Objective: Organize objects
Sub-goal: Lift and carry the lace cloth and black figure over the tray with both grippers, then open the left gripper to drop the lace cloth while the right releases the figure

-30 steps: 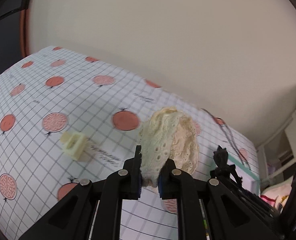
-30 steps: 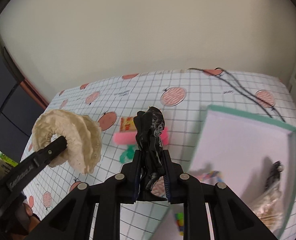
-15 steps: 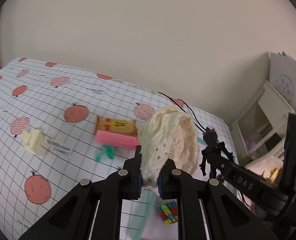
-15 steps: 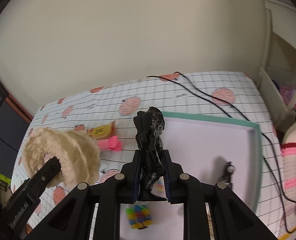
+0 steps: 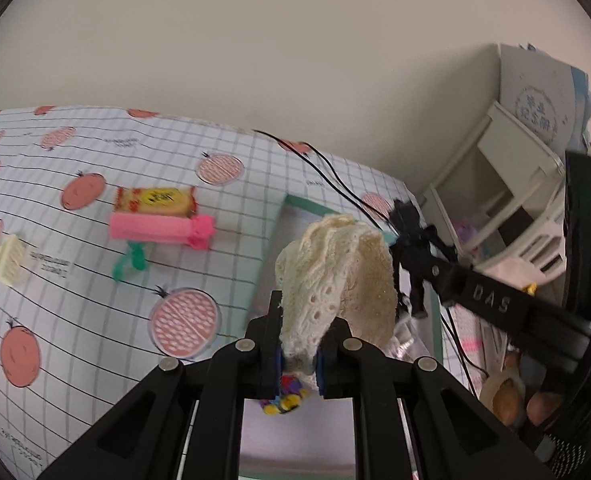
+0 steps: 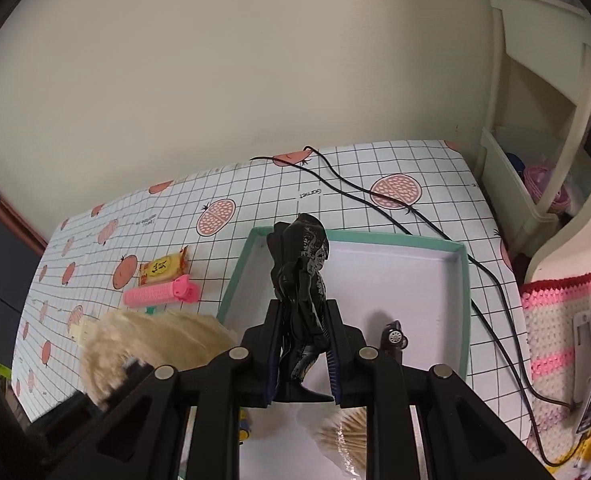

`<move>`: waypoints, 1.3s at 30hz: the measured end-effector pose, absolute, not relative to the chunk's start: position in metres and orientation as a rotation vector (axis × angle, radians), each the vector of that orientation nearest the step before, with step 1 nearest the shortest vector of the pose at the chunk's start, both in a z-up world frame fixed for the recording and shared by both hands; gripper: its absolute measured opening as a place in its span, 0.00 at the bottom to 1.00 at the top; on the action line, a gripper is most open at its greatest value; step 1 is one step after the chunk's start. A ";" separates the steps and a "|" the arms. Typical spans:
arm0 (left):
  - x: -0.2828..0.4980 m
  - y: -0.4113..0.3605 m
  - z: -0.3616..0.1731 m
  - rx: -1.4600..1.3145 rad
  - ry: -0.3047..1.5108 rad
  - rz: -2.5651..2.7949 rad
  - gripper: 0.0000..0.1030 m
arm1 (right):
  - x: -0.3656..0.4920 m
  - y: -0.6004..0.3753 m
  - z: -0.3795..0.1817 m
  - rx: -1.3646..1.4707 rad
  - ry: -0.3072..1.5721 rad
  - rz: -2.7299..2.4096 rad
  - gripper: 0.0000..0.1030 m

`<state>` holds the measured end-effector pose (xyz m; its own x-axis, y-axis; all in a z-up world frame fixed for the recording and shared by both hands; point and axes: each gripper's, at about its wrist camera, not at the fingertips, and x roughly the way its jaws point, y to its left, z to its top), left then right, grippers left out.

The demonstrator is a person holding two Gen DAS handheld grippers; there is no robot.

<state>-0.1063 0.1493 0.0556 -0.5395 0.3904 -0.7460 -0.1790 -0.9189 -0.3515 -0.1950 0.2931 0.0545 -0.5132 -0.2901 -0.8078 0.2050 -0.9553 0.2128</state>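
Since a second ago: both grippers have swung right, from over the open tablecloth to the tray (image 6: pixel 465 304); the yellow snack packet (image 5: pixel 154 199) and pink hair roller (image 5: pixel 157 230), absent from the left view then, now lie off to its left.
Left gripper (image 5: pixel 299 360): closed tight on the cream lace scrunchie (image 5: pixel 335 276), pinching its lower edge so the rest stands up above the fingers; it hangs over the tray's near-left part.
Right gripper (image 6: pixel 302 354): closed on the black figurine (image 6: pixel 301 272), gripped around the legs and held upright, over the middle of the tray.
Tray contents: a small black toy car (image 6: pixel 393 336) by the right side, a multicoloured block (image 5: pixel 281 396) near the front, and a clear bag of pale sticks (image 6: pixel 349 436) at the near edge (partly hidden by the right fingers).
Left on the tablecloth (image 5: pixel 75 312): packet, roller, a green clip (image 5: pixel 129 262) and a cream clip (image 5: pixel 7 260), all well apart from the tray.
Step in hand, as I judge it: setting both held pieces down in the tray.
Doing it well: lower before opening, since the figurine would likely topple if dropped; aim it at the bare floor left of the car. Keep the two grippers apart, and place the scrunchie clear of the block. Mind the black cables (image 6: pixel 375 196) running past the tray's far corner.
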 end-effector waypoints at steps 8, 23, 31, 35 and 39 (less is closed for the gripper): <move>-0.105 0.175 0.037 -1.344 -0.222 2.397 0.12 | -0.198 0.296 0.038 1.439 -0.103 -2.486 0.21; -0.108 0.181 0.019 -1.421 -0.170 2.358 0.31 | -0.199 0.291 0.001 1.572 -0.035 -2.436 0.21; -0.109 0.181 0.020 -1.417 -0.161 2.369 0.44 | -0.199 0.288 0.000 1.580 -0.026 -2.427 0.22; -0.109 0.177 0.024 -1.404 -0.171 2.387 0.46 | -0.199 0.286 0.003 1.576 -0.024 -2.420 0.22; -0.111 0.171 0.029 -1.387 -0.197 2.414 0.46 | -0.199 0.284 0.009 1.569 -0.016 -2.423 0.22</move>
